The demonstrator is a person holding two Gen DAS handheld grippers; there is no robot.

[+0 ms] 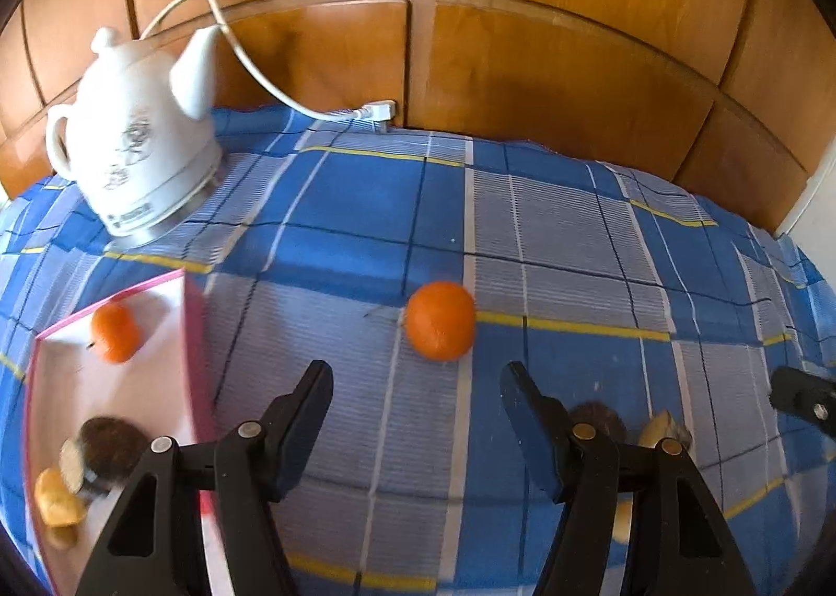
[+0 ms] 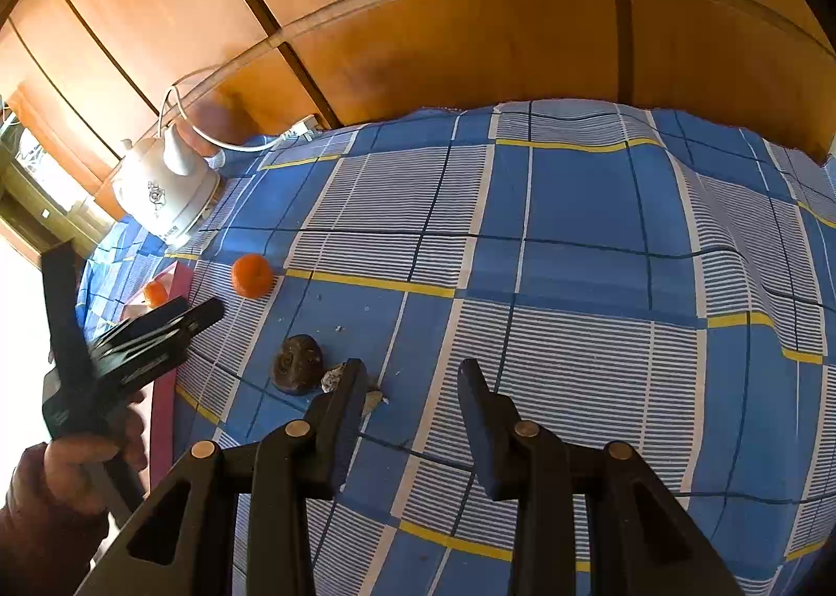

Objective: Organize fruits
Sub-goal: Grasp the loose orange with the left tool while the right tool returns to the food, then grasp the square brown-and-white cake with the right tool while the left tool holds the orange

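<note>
On the desk's cloth (image 1: 548, 225), the kettle (image 1: 130, 146) stands at the far left, the tray (image 1: 188, 334) in front of it. In the tray lie 1 mandarin (image 1: 115, 333) at its far end and 2 other fruits nearer. Another mandarin (image 1: 440, 320) lies on the cloth right of the tray, well apart.

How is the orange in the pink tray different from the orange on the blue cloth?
The tray orange lies inside the pink tray; the cloth orange sits alone on the checked cloth. The tray orange lies off to the left gripper's side; the cloth orange sits just ahead of its open fingers. Both are round and bright orange.
</note>
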